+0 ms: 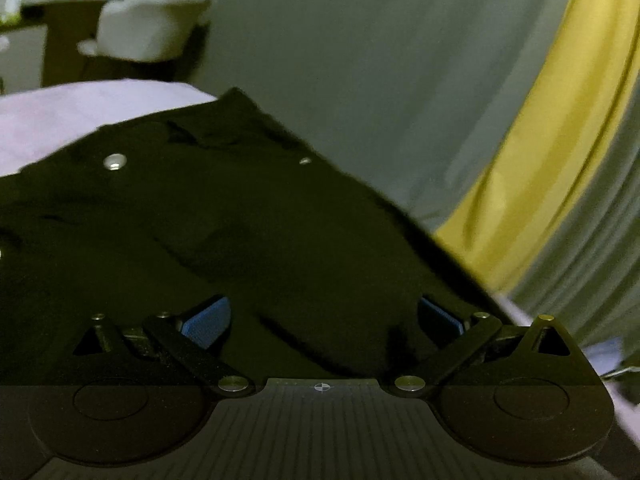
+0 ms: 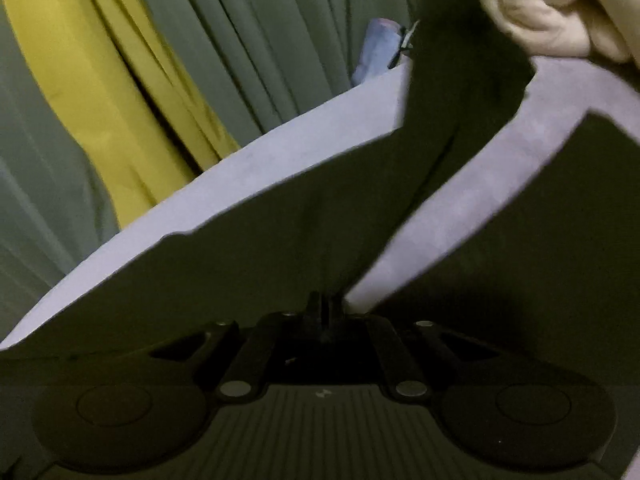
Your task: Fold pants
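The black pants [image 2: 248, 264] are lying spread on a pale lilac bed [image 2: 304, 152], and the folding is, by the look of it, barely getting under way: in the right wrist view the two legs are still splayed apart in a V, with a strip of lilac sheet showing between them, the left leg running toward the far end of the bed and the right leg [image 2: 560, 216] lying off to the near right. In the left wrist view the waist end is lying flat, its metal snap [image 1: 115, 161] facing up, with soft wrinkles across the cloth. So bringing one leg over the other, then folding along the length, is all still waiting. The right gripper [image 2: 325, 312] is sitting at the crotch where the legs meet, its jaws clenched together, apparently pinching the dark fabric there, though the gloom is making the pinch hard to confirm. The left gripper [image 1: 323, 316] is hovering over the waist end with its jaws released and wide, blue pads [image 1: 208, 322] showing and cloth below them. Beyond the bed, grey-green and yellow curtains [image 2: 100, 80] are hanging close; a white plush chair [image 1: 148, 26] is standing far left; a beige bundle [image 2: 540, 4] is crowding the far leg's end.
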A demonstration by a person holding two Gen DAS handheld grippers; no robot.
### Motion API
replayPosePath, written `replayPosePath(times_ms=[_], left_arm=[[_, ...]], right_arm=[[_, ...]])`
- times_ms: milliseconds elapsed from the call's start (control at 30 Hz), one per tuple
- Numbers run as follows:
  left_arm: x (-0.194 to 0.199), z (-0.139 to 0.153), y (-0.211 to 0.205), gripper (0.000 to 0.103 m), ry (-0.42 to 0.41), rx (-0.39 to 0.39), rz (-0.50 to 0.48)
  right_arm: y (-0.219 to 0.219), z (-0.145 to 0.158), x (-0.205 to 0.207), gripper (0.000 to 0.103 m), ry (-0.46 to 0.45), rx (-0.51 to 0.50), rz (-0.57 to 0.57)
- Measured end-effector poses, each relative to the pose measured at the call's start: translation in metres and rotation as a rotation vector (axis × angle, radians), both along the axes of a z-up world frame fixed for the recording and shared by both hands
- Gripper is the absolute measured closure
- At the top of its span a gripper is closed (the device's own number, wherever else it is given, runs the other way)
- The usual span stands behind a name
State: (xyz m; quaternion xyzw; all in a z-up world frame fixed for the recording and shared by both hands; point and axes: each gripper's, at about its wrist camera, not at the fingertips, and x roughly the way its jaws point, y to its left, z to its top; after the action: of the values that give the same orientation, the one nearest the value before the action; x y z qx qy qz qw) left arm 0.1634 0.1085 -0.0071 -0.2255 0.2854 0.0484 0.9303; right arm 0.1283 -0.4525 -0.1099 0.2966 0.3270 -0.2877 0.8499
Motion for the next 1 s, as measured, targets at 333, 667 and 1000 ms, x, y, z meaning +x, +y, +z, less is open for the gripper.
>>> replayPosePath(times_ms=[333,667,1000], left_arm=[[0.108,0.015,-0.023,0.001,0.075,-0.269,-0.213],[0.207,-0.027,-0.073,0.07,0.298,-0.296,-0.219],[0.179,-0.011,-0.071,0.097,0.198,-0.333,-0.276]], right_arm=[[-0.025,-0.009,-0.023,0.101,-0.13,0.116,0.009],[-0.042,-0.024,-0.031,0.101,-0.224,0.216,0.008],[-0.051,-0.026,-0.042,0.101,-0.278,0.307,-0.023]])
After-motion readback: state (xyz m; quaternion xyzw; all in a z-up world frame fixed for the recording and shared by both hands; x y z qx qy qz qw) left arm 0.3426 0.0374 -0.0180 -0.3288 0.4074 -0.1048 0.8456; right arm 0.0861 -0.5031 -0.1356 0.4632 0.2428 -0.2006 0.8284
